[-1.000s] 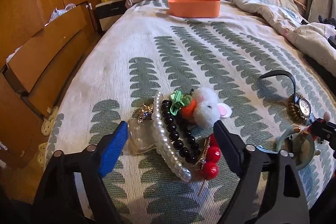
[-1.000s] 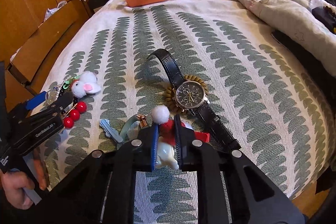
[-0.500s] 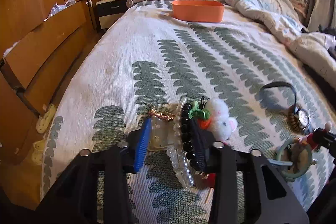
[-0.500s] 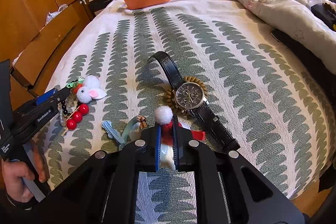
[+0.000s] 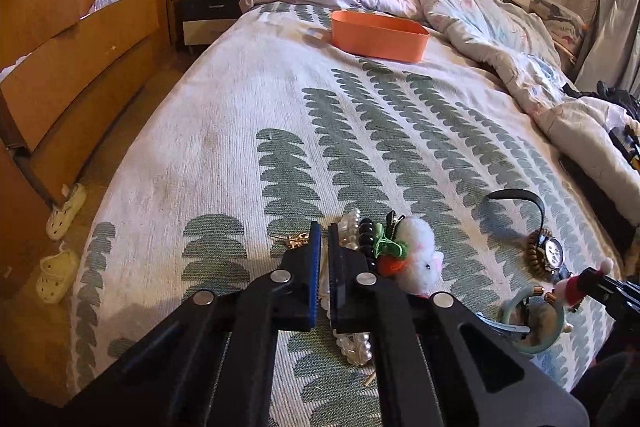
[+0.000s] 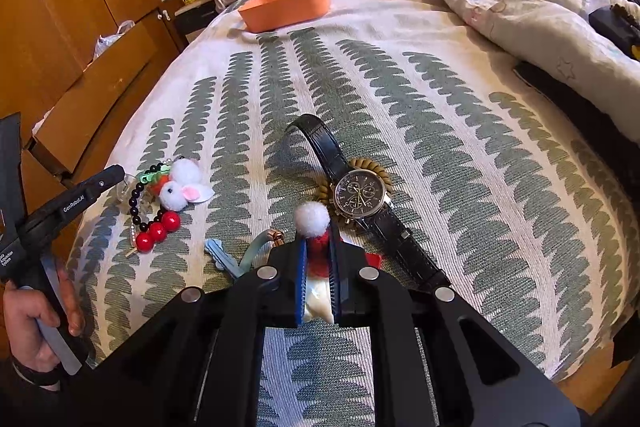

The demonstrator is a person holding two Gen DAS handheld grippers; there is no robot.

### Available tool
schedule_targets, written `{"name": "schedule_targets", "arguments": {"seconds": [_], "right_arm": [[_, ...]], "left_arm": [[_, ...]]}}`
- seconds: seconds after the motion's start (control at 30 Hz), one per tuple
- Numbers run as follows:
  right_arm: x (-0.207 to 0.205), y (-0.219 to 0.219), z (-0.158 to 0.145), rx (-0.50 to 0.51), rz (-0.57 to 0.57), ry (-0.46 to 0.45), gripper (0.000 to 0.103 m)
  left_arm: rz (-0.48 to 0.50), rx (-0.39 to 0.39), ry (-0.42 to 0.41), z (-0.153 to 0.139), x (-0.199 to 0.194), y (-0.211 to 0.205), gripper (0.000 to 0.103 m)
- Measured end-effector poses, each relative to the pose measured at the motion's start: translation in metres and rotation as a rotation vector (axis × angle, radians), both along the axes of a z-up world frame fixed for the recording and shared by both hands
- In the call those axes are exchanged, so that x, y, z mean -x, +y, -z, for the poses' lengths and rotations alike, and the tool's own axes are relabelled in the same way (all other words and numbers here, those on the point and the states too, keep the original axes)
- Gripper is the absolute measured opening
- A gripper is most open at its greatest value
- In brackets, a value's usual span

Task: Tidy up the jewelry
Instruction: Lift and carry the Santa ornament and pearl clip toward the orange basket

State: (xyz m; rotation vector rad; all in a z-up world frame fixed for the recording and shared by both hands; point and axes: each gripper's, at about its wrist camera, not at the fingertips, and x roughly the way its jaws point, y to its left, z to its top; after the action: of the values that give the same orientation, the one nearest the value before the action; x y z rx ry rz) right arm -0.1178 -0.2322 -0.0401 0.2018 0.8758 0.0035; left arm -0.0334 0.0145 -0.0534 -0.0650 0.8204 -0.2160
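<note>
Jewelry lies in two small heaps near the foot of the bed [image 5: 224, 131], on a white spread with green leaf rows. The left gripper [image 5: 323, 247] has just been closing, and its jaws now pinch something thin and clear that is hard to identify; a pearl bracelet [image 5: 356, 347] runs under the right-hand jaw, its middle hidden. Beside it sit black beads [image 5: 366, 229], a green clip, a white pom-pom mouse [image 5: 416, 255] and a gold trinket [image 5: 294, 239] half covered by the jaw. Red beads [image 6: 158, 229] show only from the right wrist view.

The right gripper [image 6: 319, 259] is clamped on a small Santa figure [image 6: 316, 247]; its white pom-pom pokes out above the jaws, the body mostly hidden between them. Just ahead lies a wristwatch [image 6: 362, 193] with a black strap over a brown coil hair tie [image 6: 374, 165]. A pale green bangle [image 5: 532, 325] and a blue hair clip [image 6: 220, 257] are partly blocked. An orange basket [image 5: 378, 35] stands well apart, near the rumpled duvet. A hand [image 6: 30, 323] grips the left handle at the frame edge.
</note>
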Motion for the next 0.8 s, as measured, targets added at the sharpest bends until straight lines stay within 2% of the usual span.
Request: {"name": "schedule_targets", "arguments": {"seconds": [0.33,0.43,0.57,0.6,0.63,0.67,0.7,0.73,0.8], "right_arm": [[0.002,-0.002,-0.003,-0.002,0.003,-0.014,0.010],[0.002,-0.002,-0.003,-0.001,0.002,-0.015,0.010],[0.002,-0.002,-0.004,-0.004,0.002,-0.016,0.010],[0.002,-0.002,-0.004,-0.007,0.004,-0.016,0.010],[0.002,-0.003,-0.004,-0.009,0.003,-0.015,0.010],[0.002,-0.002,-0.004,-0.007,0.004,-0.015,0.010],[0.003,-0.002,-0.004,-0.006,0.004,-0.016,0.010],[0.002,-0.002,-0.004,-0.006,0.003,-0.015,0.010],[0.003,-0.002,-0.005,-0.007,0.001,-0.016,0.009]], "left_arm": [[0.001,0.051,-0.016,-0.011,-0.002,0.010,0.000],[0.006,0.053,-0.006,-0.008,-0.003,0.010,0.000],[-0.008,0.097,0.016,-0.007,-0.004,0.017,0.000],[-0.032,0.092,0.009,-0.007,-0.004,0.020,0.004],[-0.048,0.090,0.005,-0.007,-0.003,0.024,0.014],[-0.064,0.087,0.016,-0.004,-0.004,0.027,0.048],[-0.070,0.099,0.026,-0.002,-0.003,0.030,0.073],[-0.070,0.115,0.032,-0.001,-0.003,0.032,0.072],[-0.054,0.090,0.039,0.001,-0.002,0.026,0.066]]}}
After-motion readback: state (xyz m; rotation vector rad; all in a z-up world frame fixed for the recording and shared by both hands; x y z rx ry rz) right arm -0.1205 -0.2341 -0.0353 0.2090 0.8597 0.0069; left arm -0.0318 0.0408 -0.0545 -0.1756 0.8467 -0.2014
